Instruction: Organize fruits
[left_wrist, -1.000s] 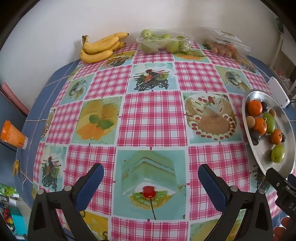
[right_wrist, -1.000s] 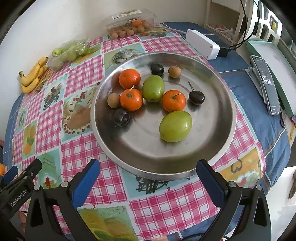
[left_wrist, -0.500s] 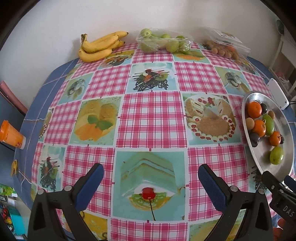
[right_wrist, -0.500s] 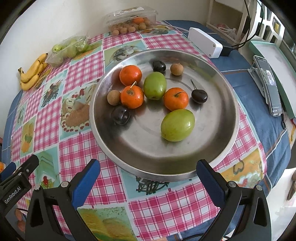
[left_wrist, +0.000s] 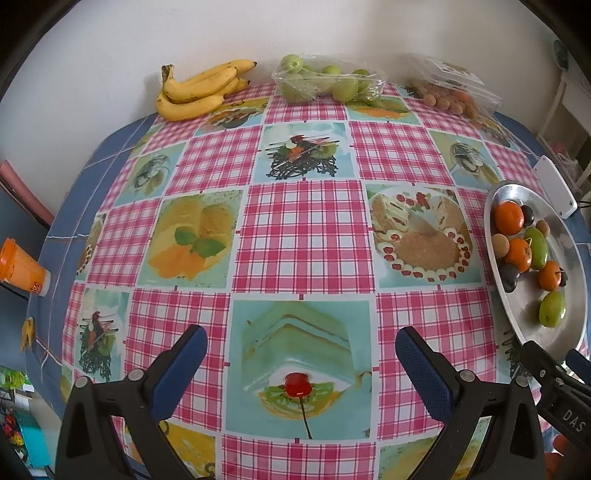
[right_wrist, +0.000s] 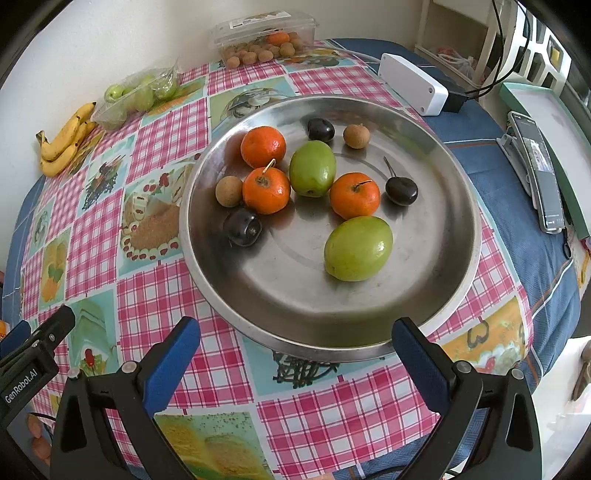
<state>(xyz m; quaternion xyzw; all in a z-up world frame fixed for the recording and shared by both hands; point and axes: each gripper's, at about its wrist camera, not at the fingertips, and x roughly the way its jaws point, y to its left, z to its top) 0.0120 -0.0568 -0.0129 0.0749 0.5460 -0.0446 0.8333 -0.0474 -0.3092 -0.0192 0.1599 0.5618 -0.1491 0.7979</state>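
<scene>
Here I have both hand-held grippers spread wide and empty: the left hand-held gripper (left_wrist: 301, 360) over bare bench (left_wrist: 303, 236), the right hand-held gripper (right_wrist: 295, 349) at the near rim of the metal tray (right_wrist: 458, 184). Oranges (right_wrist: 263, 146), green fruits (right_wrist: 357, 248) and dark plums (right_wrist: 401, 190) lie mixed in it; bananas (left_wrist: 195, 92) sit by the wall. Whether sorting is starting or finished, I can't judge.

Checked tablecloth (left_wrist: 303, 236) carries bananas (left_wrist: 195, 92), bagged green fruit (left_wrist: 328, 83), clear punnet (right_wrist: 264, 37) w/ prob. longans, steel tray (right_wrist: 436, 295).
</scene>
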